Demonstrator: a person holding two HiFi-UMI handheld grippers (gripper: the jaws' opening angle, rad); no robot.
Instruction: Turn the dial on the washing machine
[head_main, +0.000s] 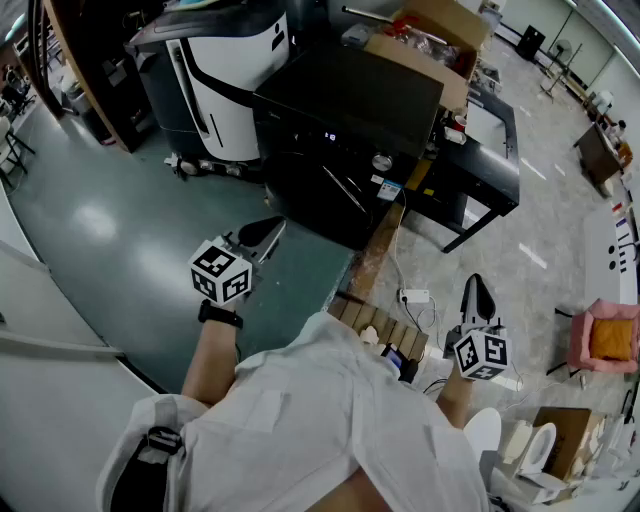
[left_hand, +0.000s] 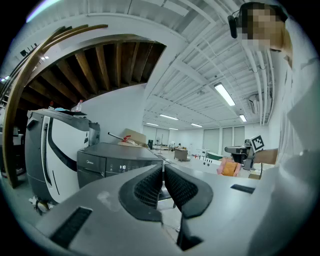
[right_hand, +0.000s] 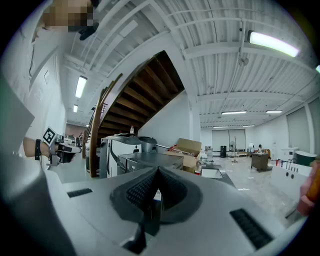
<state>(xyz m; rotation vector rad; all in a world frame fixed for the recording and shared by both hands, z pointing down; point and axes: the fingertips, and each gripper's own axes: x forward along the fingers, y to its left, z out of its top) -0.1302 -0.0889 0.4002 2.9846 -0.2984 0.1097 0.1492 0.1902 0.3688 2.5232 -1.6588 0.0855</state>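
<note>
The black washing machine stands ahead of me in the head view, with a round silver dial on its front panel and a small lit display. My left gripper is held low in front of the machine, well short of it, jaws shut and empty. My right gripper hangs further right and nearer to me, also shut with nothing in it. In the left gripper view the jaws meet before the machine. The right gripper view shows shut jaws and the machine beyond.
A large white and black machine stands left of the washer. An open cardboard box sits behind it, and a black table to its right. A wooden plank, a power strip and cables lie on the floor.
</note>
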